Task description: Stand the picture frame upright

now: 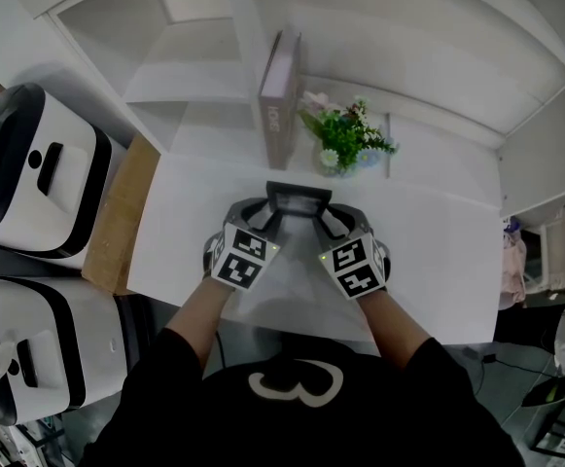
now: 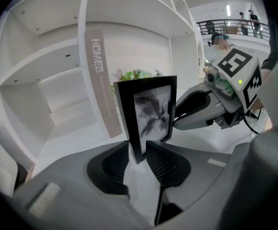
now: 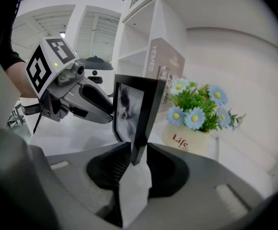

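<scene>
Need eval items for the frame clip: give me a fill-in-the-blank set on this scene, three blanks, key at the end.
The left gripper and right gripper each pinch a side edge of the black ____.
The flower pot is printed with the word ____.
The spine of the book on the shelf reads ____.
Missing words: picture frame; Life; HOMES.

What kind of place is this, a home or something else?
Probably a staged home corner inside a large hall: white shelves with a book and a flower pot look domestic, yet white machines stand beside the table, and a railed upper walkway shows behind.
</scene>
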The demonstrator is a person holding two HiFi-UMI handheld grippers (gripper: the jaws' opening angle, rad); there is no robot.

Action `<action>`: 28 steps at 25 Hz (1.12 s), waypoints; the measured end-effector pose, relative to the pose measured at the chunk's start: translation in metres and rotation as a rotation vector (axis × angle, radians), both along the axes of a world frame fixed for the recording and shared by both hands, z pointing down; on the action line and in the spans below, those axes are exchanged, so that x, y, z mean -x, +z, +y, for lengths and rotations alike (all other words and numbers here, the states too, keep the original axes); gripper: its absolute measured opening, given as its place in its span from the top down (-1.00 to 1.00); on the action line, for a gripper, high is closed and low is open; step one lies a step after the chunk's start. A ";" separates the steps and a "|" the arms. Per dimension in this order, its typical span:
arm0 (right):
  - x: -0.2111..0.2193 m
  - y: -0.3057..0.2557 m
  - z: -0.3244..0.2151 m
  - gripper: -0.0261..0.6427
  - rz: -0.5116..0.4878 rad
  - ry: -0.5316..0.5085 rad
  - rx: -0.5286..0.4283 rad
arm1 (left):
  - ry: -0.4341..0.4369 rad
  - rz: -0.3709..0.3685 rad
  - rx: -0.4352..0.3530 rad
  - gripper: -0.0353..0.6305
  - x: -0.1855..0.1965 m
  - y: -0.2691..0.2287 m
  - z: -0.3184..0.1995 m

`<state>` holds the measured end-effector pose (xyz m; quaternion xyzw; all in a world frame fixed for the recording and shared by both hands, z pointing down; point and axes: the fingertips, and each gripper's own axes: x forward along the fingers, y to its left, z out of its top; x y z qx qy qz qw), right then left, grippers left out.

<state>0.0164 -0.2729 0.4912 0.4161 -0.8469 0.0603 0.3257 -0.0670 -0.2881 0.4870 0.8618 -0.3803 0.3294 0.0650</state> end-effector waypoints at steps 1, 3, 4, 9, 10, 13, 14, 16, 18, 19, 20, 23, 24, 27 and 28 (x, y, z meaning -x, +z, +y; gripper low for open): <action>0.000 -0.001 0.000 0.59 -0.001 -0.001 -0.001 | 0.000 0.000 -0.003 0.57 0.000 -0.001 0.000; 0.000 -0.003 0.000 0.59 -0.003 -0.002 -0.006 | -0.002 -0.001 -0.006 0.57 0.000 -0.004 0.000; 0.000 -0.004 0.000 0.59 -0.003 -0.002 -0.008 | -0.002 -0.002 -0.006 0.57 0.000 -0.004 0.000; 0.000 -0.010 0.002 0.59 0.000 0.000 -0.012 | 0.001 -0.009 -0.013 0.57 0.002 -0.009 0.002; 0.000 -0.012 0.002 0.59 0.000 0.000 -0.015 | 0.000 -0.011 -0.014 0.57 0.003 -0.010 0.003; 0.000 -0.017 0.004 0.59 0.000 0.001 -0.024 | -0.005 -0.009 -0.015 0.57 0.005 -0.013 0.004; -0.001 -0.018 0.005 0.59 -0.001 0.002 -0.024 | -0.008 -0.004 -0.016 0.57 0.006 -0.015 0.005; -0.002 -0.021 0.010 0.59 -0.011 0.009 -0.016 | -0.017 0.014 -0.011 0.57 0.008 -0.021 0.008; -0.005 -0.028 0.019 0.59 -0.028 0.023 -0.010 | -0.032 0.042 -0.006 0.56 0.012 -0.029 0.014; -0.008 -0.032 0.023 0.59 -0.039 0.032 -0.011 | -0.038 0.055 -0.007 0.55 0.014 -0.034 0.017; -0.010 -0.038 0.028 0.59 -0.050 0.040 -0.014 | -0.043 0.064 -0.012 0.55 0.016 -0.039 0.021; -0.017 -0.056 0.044 0.59 -0.082 0.066 -0.028 | -0.048 0.080 -0.031 0.55 0.022 -0.055 0.038; -0.018 -0.062 0.051 0.59 -0.094 0.071 -0.033 | -0.049 0.088 -0.034 0.55 0.024 -0.060 0.046; -0.015 -0.083 0.078 0.59 -0.155 0.047 -0.030 | -0.054 0.131 -0.023 0.55 0.027 -0.078 0.075; -0.011 -0.091 0.090 0.60 -0.190 0.026 -0.020 | -0.056 0.159 -0.009 0.55 0.027 -0.084 0.086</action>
